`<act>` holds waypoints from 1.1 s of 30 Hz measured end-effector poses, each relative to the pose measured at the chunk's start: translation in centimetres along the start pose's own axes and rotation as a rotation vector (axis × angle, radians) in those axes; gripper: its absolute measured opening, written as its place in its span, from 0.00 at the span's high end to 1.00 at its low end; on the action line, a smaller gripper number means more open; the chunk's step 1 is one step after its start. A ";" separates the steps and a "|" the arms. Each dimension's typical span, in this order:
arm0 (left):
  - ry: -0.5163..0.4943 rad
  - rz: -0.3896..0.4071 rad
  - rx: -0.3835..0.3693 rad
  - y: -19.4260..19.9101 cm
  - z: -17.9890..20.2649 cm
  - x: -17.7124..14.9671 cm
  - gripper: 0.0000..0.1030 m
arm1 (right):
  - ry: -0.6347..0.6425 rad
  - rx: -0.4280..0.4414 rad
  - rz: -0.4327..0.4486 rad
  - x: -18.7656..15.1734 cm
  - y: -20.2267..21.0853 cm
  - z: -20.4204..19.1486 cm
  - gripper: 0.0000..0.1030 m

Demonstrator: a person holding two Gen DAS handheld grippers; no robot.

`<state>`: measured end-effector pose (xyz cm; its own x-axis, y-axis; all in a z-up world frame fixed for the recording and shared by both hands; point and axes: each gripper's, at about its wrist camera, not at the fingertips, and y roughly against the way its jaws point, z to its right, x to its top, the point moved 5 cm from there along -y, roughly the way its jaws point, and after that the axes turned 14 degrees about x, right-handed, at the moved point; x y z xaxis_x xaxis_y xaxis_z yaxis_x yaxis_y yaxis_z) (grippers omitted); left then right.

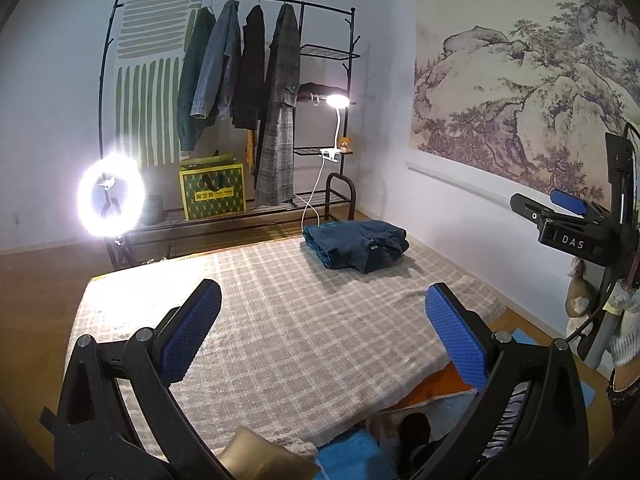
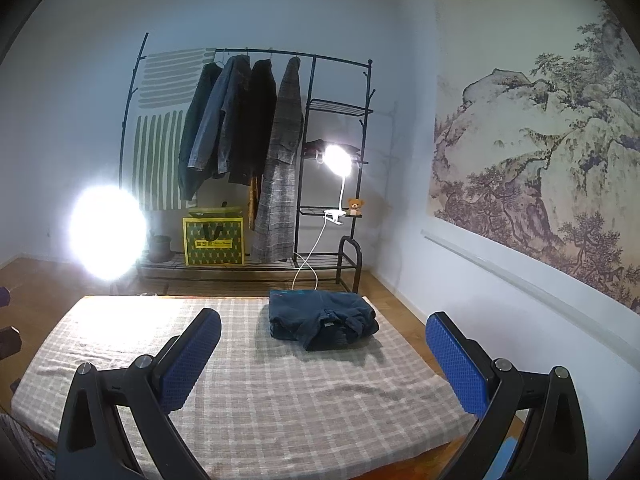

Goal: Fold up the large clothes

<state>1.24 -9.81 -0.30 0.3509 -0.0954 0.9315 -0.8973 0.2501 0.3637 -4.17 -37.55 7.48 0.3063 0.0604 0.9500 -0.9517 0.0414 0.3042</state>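
Pale-walled room, black metal clothes rack (image 2: 256, 160) with hanging coats at the far wall. Before me, a low surface covered in beige checked cloth (image 2: 248, 392). Folded dark blue denim garment (image 2: 322, 318) lies on its far right part, clear of both my tools. My left gripper (image 1: 324, 334) hovers above the near cloth, blue-padded fingers (image 1: 192, 338) spread wide, holding nothing. My right gripper (image 2: 324, 358) likewise spread wide and empty, well short of the garment.
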 end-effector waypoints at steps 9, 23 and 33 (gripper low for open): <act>-0.008 -0.002 -0.007 0.1 0.2 0.0 0.00 | -0.006 -0.006 -0.007 -0.3 -0.1 0.1 0.00; -0.008 0.001 -0.008 0.0 -0.1 0.1 0.00 | -0.007 -0.009 -0.007 -0.4 -0.3 0.3 0.00; -0.009 0.000 -0.008 0.1 0.3 0.2 0.00 | -0.008 -0.011 -0.010 -0.5 -0.4 0.4 0.00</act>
<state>1.14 -10.05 -0.11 0.3484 -0.1037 0.9316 -0.8953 0.2574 0.3635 -3.96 -38.04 6.90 0.3160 0.0521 0.9473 -0.9482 0.0526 0.3134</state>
